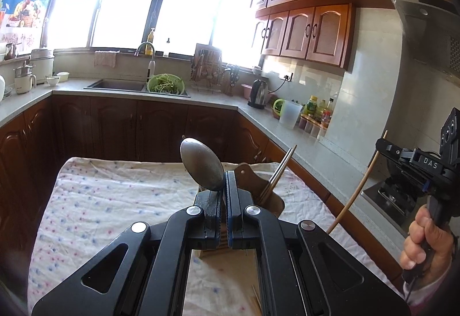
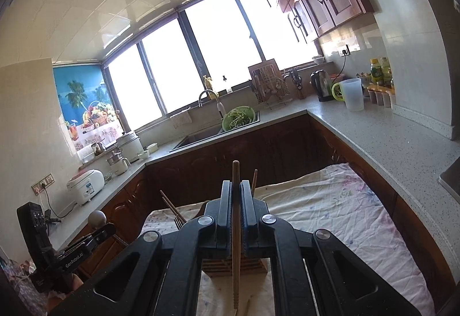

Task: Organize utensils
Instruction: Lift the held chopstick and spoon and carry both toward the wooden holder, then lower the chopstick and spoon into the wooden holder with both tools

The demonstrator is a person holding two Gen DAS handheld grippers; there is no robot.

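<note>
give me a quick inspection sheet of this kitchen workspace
surface: table under a floral cloth
job's things: metal spoon, wooden chopstick, wooden utensil holder with chopsticks and a fork
clutter: loose sticks on the cloth
grippers: left gripper shut on the spoon; right gripper shut on the chopstick
cables: kettle cord, rice cooker cord
surroundings: sink, green colander, kettle, bottles

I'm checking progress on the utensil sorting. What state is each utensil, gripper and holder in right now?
left gripper: shut on the spoon.
spoon: held, bowl up.
right gripper: shut on the chopstick.
chopstick: clamped between the jaws, lifted.
wooden holder: standing on the cloth, more utensils in it.
</note>
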